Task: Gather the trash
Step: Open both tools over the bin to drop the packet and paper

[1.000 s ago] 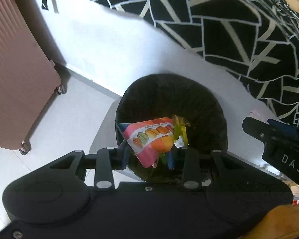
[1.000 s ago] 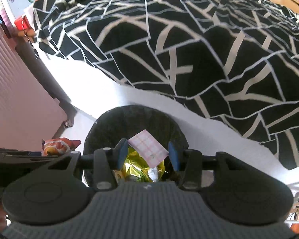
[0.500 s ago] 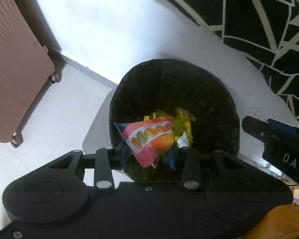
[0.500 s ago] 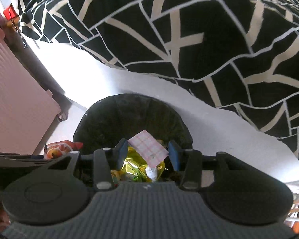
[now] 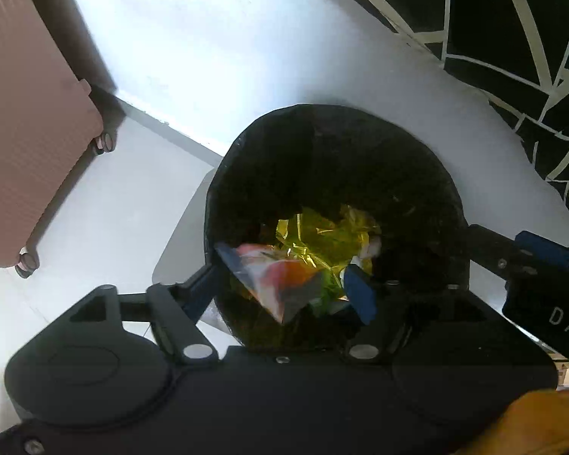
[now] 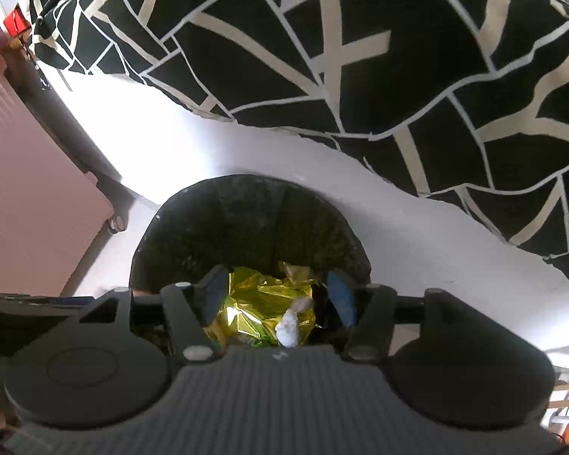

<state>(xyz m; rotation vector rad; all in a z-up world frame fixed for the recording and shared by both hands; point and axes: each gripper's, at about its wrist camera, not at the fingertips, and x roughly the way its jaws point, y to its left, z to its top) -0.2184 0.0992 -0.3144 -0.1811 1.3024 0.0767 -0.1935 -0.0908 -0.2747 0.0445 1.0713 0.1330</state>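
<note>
As both claws hung over the black bin point(image 5: 334, 159), the left claw point(image 5: 284, 284) was spreading and its snack wrapper point(image 5: 273, 280) slipped free between the jaws, the right claw point(image 6: 275, 295) spreading empty above gold foil point(image 6: 254, 311); next, I'd judge, fetch more trash.

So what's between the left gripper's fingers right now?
In the left wrist view, the pink-and-orange snack wrapper hangs blurred between the opening jaws of the left gripper, no pad pressing it, above the gold foil in the black-lined bin.
</note>
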